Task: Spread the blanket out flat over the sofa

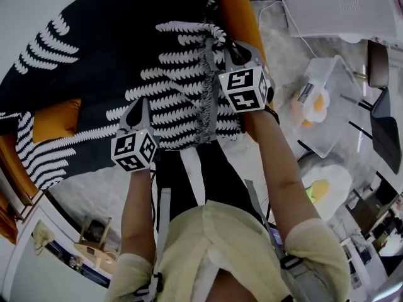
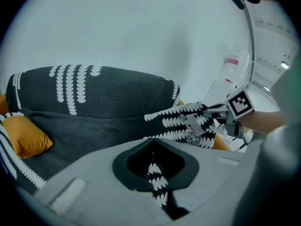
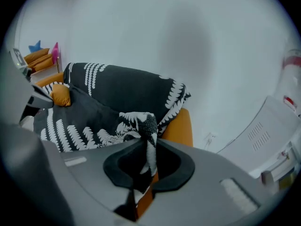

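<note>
A black knitted blanket with white fern print (image 1: 107,36) drapes the orange sofa (image 1: 244,17), bunched near its uncovered arm. The left gripper (image 1: 140,109) and right gripper (image 1: 234,58) each pinch its edge, jaws nearly closed. Soft, limp, probably light: hold the corners.

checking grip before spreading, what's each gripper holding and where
Both pinch the blanket: left gripper a fold of its patterned edge, right gripper its bunched fringed edge.

Orange sofa (image 1: 242,17) mostly hidden beneath the black fern-print blanket (image 1: 113,49); blanket cut off by the head view's top edge; contents of the clear bin (image 1: 340,74) too small to identify.
</note>
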A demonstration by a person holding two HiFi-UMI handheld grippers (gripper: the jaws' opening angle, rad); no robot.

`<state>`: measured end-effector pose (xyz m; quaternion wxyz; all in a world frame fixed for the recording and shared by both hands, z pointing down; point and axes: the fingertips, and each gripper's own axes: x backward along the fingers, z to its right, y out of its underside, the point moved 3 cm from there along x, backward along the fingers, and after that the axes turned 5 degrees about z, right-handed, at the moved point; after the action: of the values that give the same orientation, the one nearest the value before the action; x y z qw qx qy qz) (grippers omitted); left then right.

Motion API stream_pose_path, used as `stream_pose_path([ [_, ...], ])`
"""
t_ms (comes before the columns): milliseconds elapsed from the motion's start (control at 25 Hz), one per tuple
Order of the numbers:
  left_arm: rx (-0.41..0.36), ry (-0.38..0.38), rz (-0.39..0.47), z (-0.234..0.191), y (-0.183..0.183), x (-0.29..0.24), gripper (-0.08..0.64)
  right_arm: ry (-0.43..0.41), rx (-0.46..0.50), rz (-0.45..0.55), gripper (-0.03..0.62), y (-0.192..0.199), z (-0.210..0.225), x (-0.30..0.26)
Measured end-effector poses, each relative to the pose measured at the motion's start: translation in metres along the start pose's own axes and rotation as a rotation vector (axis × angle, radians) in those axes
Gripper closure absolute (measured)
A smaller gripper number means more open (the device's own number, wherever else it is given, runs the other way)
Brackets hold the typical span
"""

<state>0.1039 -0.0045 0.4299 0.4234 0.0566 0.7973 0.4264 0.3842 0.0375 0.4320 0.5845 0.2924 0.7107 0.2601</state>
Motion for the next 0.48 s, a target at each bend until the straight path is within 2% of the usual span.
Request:
stream_pose_path([
  [480,0.002,-0.024,0.001,-0.004,-0.003,-0.001,0.555,0.035,-0.057,-0.012,0.546,-0.002,0.019,-0.028],
])
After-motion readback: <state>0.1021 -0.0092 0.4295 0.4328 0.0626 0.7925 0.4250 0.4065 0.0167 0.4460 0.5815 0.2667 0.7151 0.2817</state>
